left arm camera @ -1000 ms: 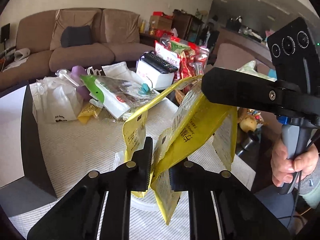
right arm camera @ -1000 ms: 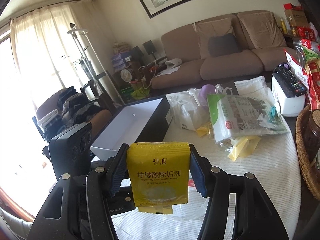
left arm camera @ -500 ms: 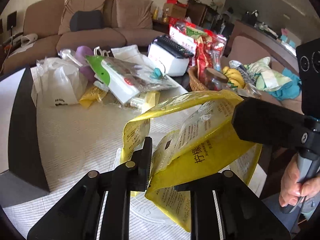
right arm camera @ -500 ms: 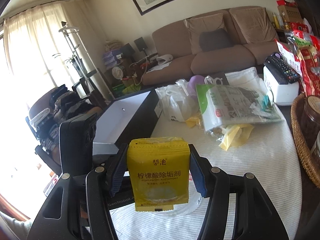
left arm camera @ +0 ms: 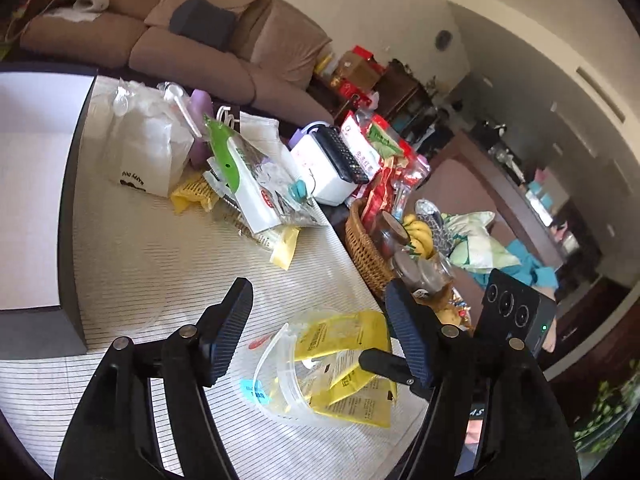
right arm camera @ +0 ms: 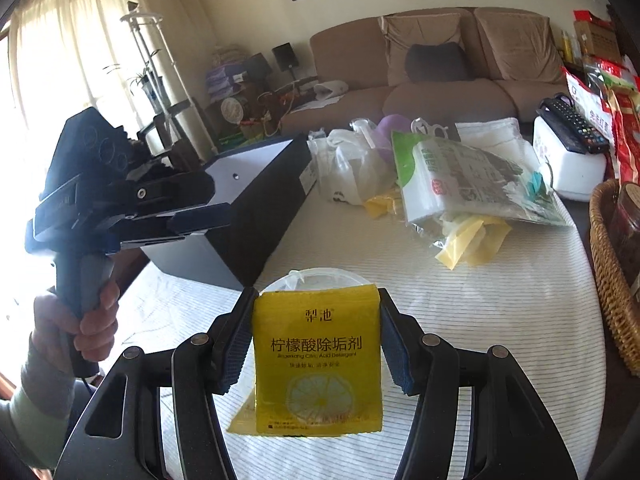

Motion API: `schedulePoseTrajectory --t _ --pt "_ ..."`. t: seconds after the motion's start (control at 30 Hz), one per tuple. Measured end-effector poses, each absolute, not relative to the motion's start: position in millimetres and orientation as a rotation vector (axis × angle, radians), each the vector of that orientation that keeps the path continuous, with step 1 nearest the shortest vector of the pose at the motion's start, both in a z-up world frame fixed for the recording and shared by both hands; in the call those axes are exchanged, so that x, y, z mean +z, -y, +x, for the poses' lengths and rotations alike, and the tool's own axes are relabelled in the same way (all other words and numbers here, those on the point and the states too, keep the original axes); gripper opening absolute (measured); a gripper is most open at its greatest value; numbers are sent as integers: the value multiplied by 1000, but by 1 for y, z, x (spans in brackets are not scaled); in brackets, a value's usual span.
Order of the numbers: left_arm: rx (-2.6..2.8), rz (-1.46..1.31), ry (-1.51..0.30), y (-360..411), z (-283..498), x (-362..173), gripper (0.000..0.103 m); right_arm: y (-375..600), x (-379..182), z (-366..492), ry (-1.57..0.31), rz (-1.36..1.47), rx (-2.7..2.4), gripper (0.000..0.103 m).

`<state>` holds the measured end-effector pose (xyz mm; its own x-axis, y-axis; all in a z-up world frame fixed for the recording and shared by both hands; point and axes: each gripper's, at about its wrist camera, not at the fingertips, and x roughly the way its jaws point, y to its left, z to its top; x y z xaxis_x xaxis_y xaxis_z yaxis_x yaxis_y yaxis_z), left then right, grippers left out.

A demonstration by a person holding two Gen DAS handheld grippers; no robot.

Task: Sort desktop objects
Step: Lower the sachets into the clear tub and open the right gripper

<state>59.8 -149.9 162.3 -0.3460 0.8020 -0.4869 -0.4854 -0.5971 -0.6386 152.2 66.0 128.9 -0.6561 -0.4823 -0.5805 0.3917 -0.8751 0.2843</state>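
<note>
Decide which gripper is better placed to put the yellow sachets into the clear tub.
Right. The right gripper is shut on the yellow sachets, directly above the clear tub. The left gripper is open and holds nothing.

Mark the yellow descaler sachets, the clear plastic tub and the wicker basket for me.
yellow descaler sachets (right arm camera: pixel 318 354): right wrist view, front panel.
clear plastic tub (left arm camera: pixel 280 384): left wrist view, side wall.
wicker basket (left arm camera: pixel 362 246): left wrist view, woven side.

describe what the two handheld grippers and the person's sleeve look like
Both grippers are black, with angular linked arms and silver pivot bolts. The right gripper has ribbed dark-blue pads. The left gripper has a boxy black three-lens camera head, a grey handle and a thin black cable. The sleeve is pale green.
</note>
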Motion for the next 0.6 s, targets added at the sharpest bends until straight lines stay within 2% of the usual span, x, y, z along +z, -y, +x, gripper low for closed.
schedulePoseTrajectory --t 0.2,0.3,0.43,0.6 --pt "2003 -1081 462 128 58 148 66 -50 129 130 163 964 -2482 62" --pt "2005 -1053 479 135 61 152 67 -49 145 128 141 932 -2516 67" --pt "2027 -1051 442 141 63 157 66 -53 154 141 10 934 -2573 67" --pt "2036 -1096 377 133 66 151 66 -69 152 150 19 976 -2601 67"
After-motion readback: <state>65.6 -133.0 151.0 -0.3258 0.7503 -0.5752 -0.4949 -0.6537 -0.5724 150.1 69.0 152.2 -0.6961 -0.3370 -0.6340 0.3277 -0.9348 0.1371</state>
